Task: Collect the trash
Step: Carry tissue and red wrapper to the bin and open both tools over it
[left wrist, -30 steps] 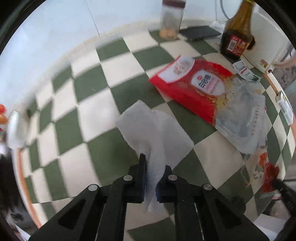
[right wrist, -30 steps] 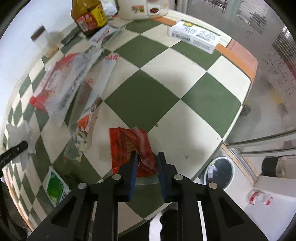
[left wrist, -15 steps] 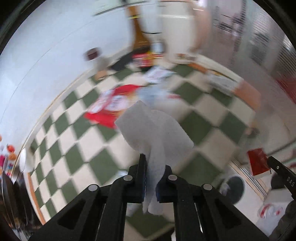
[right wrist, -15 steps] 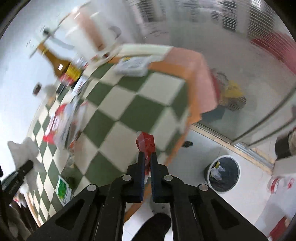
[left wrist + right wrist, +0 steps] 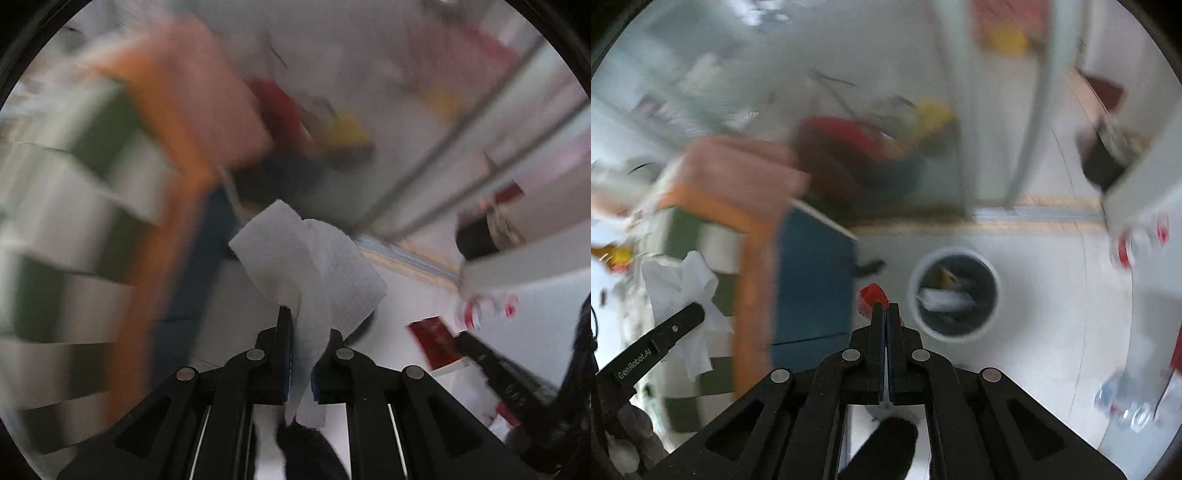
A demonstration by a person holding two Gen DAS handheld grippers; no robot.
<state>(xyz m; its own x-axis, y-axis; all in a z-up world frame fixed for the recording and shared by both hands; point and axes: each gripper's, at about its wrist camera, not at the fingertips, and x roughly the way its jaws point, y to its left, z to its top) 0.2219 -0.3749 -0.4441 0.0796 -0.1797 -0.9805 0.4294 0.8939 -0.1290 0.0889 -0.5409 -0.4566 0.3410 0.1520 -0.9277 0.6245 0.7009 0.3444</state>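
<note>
- Both grippers have swung off the checkered tabletop since half a second ago and are now hanging out past its edge over pale floor; the surroundings are smearing with motion blur.
- Left gripper (image 5: 298, 354): black jointed fingers are clenching a white paper towel (image 5: 310, 266). The sheet is soft, dimple-embossed and crumpled, fanning up above the fingertips, with a tail trailing down between the jaws.
- Right gripper (image 5: 885, 314): jaws are pressing nearly flush together, pinching a red wrapper (image 5: 873, 295). Only a small glossy, crinkled corner is poking out above the tips in the right wrist view; from the left wrist view the same wrapper (image 5: 436, 341) is showing as a flat red rectangle.
- Just beyond the right fingertips a trash bin (image 5: 955, 293) is standing on the floor: round, with a pale rim and dark inside, and light scraps are lying in it. The wrapper is sitting just left of its rim.
- Off to the left, the table (image 5: 753, 266) is showing an orange edge band, green-and-white checks above and a blue panel below.
- Farther back, red and yellow shapes are blurring past recognition.
</note>
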